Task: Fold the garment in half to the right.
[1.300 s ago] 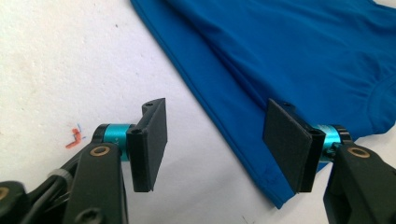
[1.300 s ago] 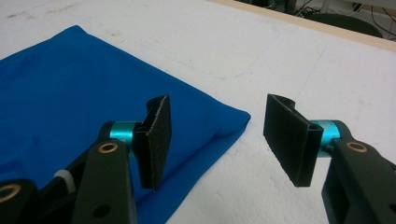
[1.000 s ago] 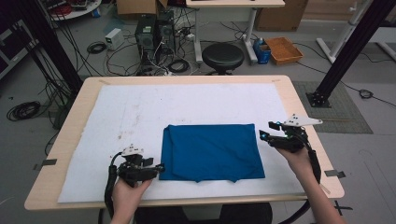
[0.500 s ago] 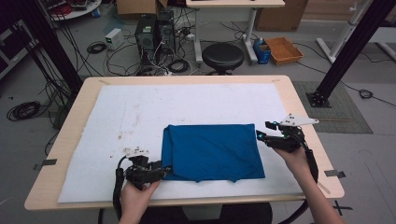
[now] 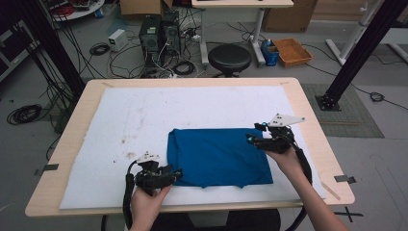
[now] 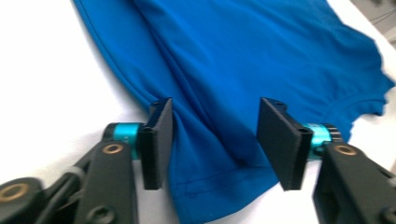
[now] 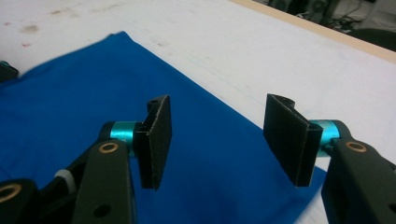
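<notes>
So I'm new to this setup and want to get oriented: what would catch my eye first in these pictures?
First the blue folded cloth, lying flat on the white mat toward the near side of the wooden table. Next, the hand-held grippers at its ends: the left gripper at its near left corner, jaws apart astride the hem and just closing, and the right gripper open over its right edge.

Wood desk (image 5: 308, 103) w/ white mat (image 5: 144, 115) on top, a few brown stains at its left. Behind: black stool (image 5: 229, 57), PC towers (image 5: 159, 33), cable tangle (image 5: 101, 48) on grey floor (image 5: 43, 154). Orange tray (image 5: 292, 50) beside a 2nd desk's white leg (image 5: 258, 26). Black frame posts (image 5: 358, 50) left & right. Tape marks on floor.
</notes>
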### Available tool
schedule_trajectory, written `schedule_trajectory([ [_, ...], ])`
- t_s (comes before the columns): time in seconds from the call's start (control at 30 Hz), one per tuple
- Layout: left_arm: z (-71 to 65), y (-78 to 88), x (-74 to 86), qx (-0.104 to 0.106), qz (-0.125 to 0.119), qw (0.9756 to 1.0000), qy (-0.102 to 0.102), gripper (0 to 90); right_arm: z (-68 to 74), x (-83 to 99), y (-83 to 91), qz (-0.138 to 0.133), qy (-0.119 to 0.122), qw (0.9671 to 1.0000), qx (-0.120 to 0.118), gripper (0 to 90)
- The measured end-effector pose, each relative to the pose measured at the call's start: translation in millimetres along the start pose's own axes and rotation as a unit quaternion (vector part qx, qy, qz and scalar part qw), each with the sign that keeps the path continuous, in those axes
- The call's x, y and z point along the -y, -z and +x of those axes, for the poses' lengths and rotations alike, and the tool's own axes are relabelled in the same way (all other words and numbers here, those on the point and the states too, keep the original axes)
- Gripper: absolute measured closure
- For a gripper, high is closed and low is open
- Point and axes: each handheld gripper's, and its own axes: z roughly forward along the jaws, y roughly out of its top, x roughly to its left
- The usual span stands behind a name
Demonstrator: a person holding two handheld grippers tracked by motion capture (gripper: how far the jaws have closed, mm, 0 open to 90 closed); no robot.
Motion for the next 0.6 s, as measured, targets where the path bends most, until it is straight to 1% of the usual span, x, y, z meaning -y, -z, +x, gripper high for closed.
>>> schedule_trajectory([
  [0.1, -2.5, -0.1, 0.9, -0.019, -0.003, 0.9998, -0.009, 55.2, 6.7, -9.3, -14.0, -0.004, -0.001, 0.9999, -0.014, 42.7],
  [0.17, -5.2, -0.7, 1.7, -0.030, -0.004, 0.9994, -0.018, 56.8, 10.7, -15.3, -25.0, -0.003, -0.007, 0.9997, -0.024, 42.7],
  [0.2, -6.4, -1.0, 1.8, -0.035, -0.004, 0.9991, -0.024, 57.1, 13.4, -18.5, -31.0, 0.000, -0.006, 0.9997, -0.024, 42.7],
  [0.3, -8.7, -1.6, 2.6, -0.043, -0.006, 0.9985, -0.033, 57.9, 21.2, -28.7, -48.0, 0.005, -0.007, 0.9995, -0.031, 43.1],
  [0.4, -10.7, -1.8, 3.3, -0.050, -0.006, 0.9980, -0.038, 58.2, 30.4, -40.3, -66.5, 0.005, -0.005, 0.9992, -0.039, 46.3],
  [0.47, -11.8, -2.0, 3.9, -0.055, -0.006, 0.9975, -0.045, 58.7, 36.6, -48.1, -80.7, 0.014, -0.011, 0.9989, -0.044, 47.5],
  [0.5, -12.4, -2.3, 4.3, -0.056, -0.009, 0.9973, -0.047, 58.9, 39.7, -51.7, -88.2, 0.016, -0.009, 0.9988, -0.045, 48.4],
  [0.53, -12.8, -2.2, 4.7, -0.058, -0.008, 0.9971, -0.050, 58.8, 43.5, -55.2, -95.4, 0.018, -0.011, 0.9986, -0.048, 49.4],
  [0.6, -13.1, -2.3, 5.0, -0.060, -0.009, 0.9969, -0.050, 59.1, 50.3, -60.7, -110.2, 0.016, -0.012, 0.9981, -0.057, 50.7],
])
